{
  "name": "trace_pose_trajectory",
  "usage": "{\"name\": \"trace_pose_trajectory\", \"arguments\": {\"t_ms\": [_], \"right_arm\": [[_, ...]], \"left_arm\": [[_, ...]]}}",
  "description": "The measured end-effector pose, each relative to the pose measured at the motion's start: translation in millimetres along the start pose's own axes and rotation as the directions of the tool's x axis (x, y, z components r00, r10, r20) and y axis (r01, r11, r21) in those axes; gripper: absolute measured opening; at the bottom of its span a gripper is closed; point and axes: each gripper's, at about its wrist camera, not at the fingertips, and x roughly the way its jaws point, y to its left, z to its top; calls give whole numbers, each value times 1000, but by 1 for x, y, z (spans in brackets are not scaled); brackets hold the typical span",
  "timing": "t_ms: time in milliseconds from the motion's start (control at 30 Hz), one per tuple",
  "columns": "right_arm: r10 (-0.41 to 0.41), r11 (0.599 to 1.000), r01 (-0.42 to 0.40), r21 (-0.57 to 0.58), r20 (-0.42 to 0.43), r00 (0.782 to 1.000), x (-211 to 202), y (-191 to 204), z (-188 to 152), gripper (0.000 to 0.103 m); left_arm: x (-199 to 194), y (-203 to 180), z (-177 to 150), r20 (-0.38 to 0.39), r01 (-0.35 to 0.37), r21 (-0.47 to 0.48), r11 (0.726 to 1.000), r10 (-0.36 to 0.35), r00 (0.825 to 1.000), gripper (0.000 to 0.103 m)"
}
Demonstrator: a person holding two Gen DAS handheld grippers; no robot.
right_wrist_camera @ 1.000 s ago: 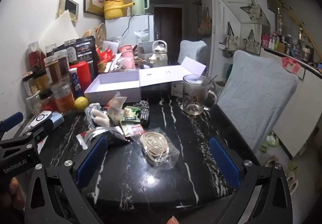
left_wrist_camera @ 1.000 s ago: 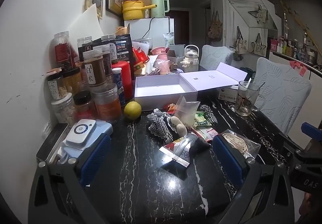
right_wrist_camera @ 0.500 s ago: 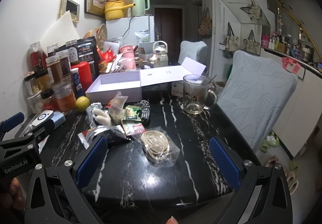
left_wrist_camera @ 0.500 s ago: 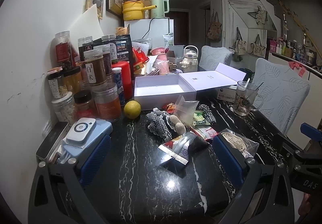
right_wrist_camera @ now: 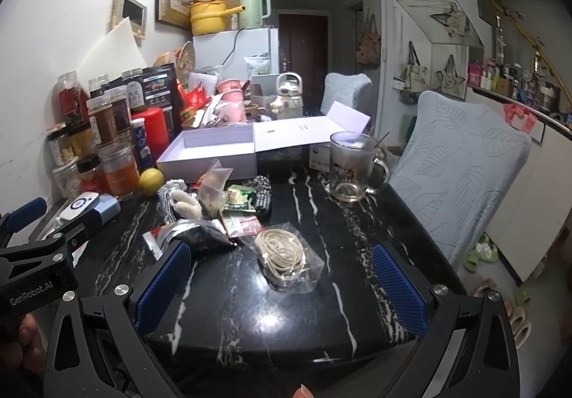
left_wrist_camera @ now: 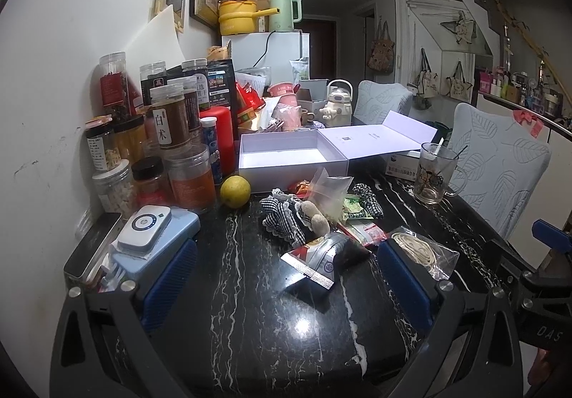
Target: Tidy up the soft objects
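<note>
Left gripper [left_wrist_camera: 286, 276] and right gripper [right_wrist_camera: 280, 276]: jaws apart, empty. Foil snack pouch [left_wrist_camera: 323, 255] at 12 o'clock, nearest: light, crinkly, slippery; pinch its sealed edge. Checked cloth toy [left_wrist_camera: 291, 215] behind: soft, compressible; grip mid-body. White box [left_wrist_camera: 293, 156] lies farthest, open.

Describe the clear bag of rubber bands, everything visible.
The bag is clear, crinkled plastic, glossy under the light, holding a loose coil of beige rubber bands and some small unclear bits at its near end. It lies flat on the black marble table, ahead of the right gripper, between its open jaws but ungrasped. Its far corner touches or overlaps a red-and-white packet. In the left view it sits just beyond the right jaw.
</note>
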Motion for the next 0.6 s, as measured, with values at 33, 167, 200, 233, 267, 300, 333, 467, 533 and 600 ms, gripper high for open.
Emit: {"name": "trace_pose_trajectory", "arguments": {"t_ms": [33, 167, 200, 233, 267, 300, 333, 467, 533, 600], "right_arm": [[0, 1000, 0, 0, 0, 1000, 0, 0, 0, 103], [0, 1000, 0, 0, 1, 1000, 0, 0, 0, 103], [0, 1000, 0, 0, 1, 1000, 0, 0, 0, 103], [0, 1000, 0, 0, 1, 1000, 0, 0, 0, 103], [0, 1000, 0, 0, 1, 1000, 0, 0, 0, 103], [0, 1000, 0, 0, 1, 1000, 0, 0, 0, 103], [1, 1000, -1, -1, 2, 1000, 0, 0, 0, 103], [2, 1000, -2, -3, 4, 1000, 0, 2, -1, 103], [2, 1000, -2, -3, 3, 1000, 1, 2, 0, 103], [2, 1000, -2, -3, 4, 1000, 0, 1, 0, 103]], "left_arm": [[0, 0, 0, 0, 0, -1, 1000, 0, 1000, 103], [0, 0, 0, 0, 1, 0, 1000, -1, 1000, 103], [0, 0, 0, 0, 1, 0, 1000, -1, 1000, 103], [0, 0, 0, 0, 1, 0, 1000, -1, 1000, 103], [0, 0, 1, -1, 1, 0, 1000, -1, 1000, 103], [0, 0, 1, 0, 1, 0, 1000, -1, 1000, 103], [0, 0, 1, -1, 0, -1, 1000, 0, 1000, 103], [-1, 0, -2, -2, 0, 1, 1000, 0, 1000, 103], [-1, 0, -1, -2, 1, 2, 1000, -1, 1000, 103], [-1, -1, -3, -2, 1, 4, 1000, -1, 1000, 103]]}}
